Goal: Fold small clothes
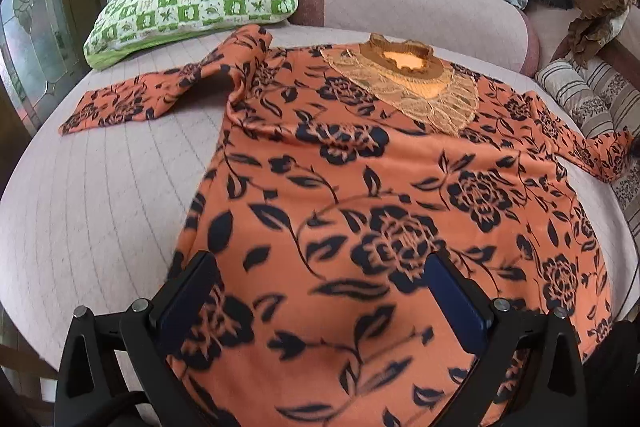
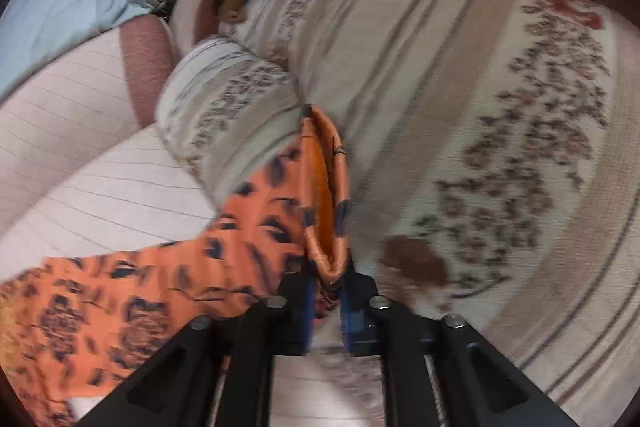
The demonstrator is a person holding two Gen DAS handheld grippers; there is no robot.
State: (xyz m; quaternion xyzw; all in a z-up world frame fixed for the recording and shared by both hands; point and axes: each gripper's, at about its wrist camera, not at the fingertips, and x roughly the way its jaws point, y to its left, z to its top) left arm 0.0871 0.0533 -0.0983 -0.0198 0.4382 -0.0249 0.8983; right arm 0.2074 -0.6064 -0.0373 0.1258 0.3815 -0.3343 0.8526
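With the right gripper point(image 2: 326, 291) pinching the orange shirt's point(image 1: 360, 187) sleeve cuff point(image 2: 326, 187) and the left gripper point(image 1: 320, 279) spread above the hem, the thin cuff could slip free mid-fold.

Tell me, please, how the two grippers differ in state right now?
The left gripper is open, its jaws spread above the orange floral top with nothing between them. The right gripper is shut on the top's sleeve cuff, which sticks out past its fingertips. Both have black frames and blue pads.
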